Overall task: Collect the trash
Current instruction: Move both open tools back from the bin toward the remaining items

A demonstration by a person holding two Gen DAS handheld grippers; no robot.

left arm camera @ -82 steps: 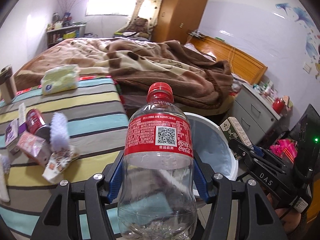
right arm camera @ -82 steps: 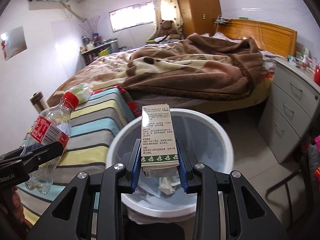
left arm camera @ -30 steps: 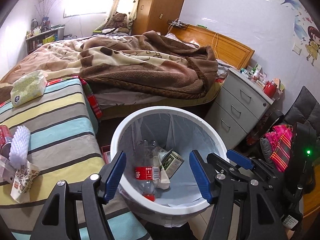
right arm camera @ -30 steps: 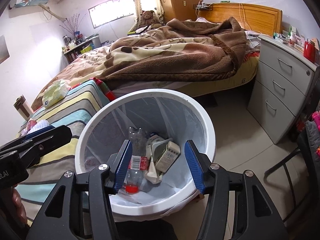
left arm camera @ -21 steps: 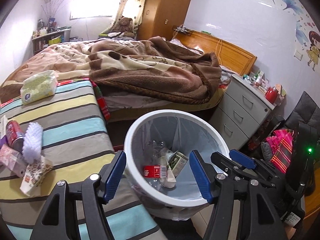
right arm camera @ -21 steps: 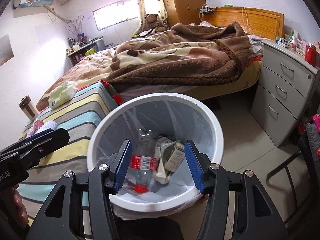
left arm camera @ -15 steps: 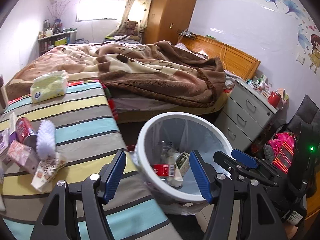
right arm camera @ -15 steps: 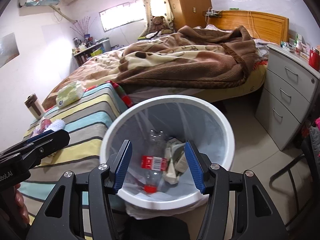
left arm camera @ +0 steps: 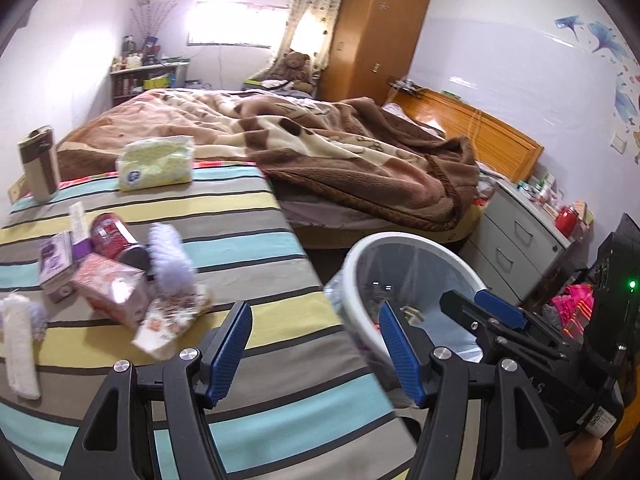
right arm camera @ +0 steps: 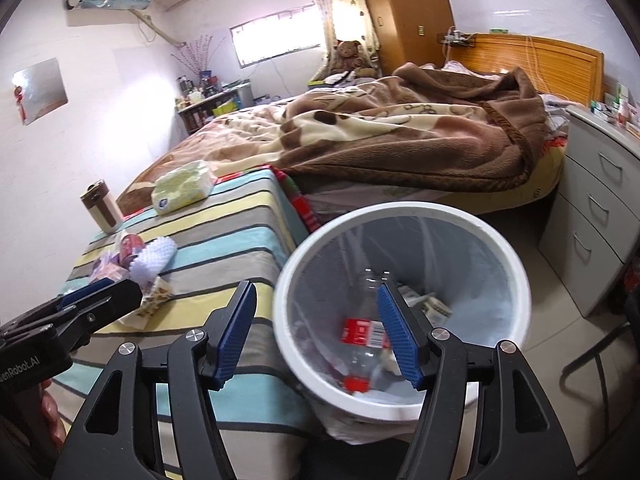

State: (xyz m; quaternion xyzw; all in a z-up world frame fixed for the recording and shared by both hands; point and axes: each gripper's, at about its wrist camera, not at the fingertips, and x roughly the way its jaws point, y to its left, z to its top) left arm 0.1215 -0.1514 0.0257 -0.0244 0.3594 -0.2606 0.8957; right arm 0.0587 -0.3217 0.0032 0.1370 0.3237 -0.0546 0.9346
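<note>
Both tongs are spread wide with nothing between their blue pads. The left gripper (left arm camera: 314, 346) hangs over the near edge of the striped table (left arm camera: 240, 240), its left pad above the cloth and its right pad over the rim of the white bin (left arm camera: 436, 246), which stands just to the right of the table. Ahead and to the left of this gripper lies a loose cluster of trash on the cloth: a printed paper wrapper (left arm camera: 172, 320) nearest, a pink carton (left arm camera: 110, 292) beside it, a white bristly brush (left arm camera: 170, 260) behind, a red can (left arm camera: 110, 236) on its side, and a small purple box (left arm camera: 56, 260) further left. A pack of tissues (left arm camera: 156, 162) and a brown tumbler (left arm camera: 38, 164) sit at the far side of the table. The right gripper (right arm camera: 316, 330) is held over the gap between table and bin; directly ahead of its right pad, inside the lined bin (right arm camera: 400, 212), lie a clear plastic bottle (right arm camera: 362, 332) with a red label and a small green-printed box (right arm camera: 436, 306). The left gripper (right arm camera: 80, 308) shows at the right camera's left edge.
</note>
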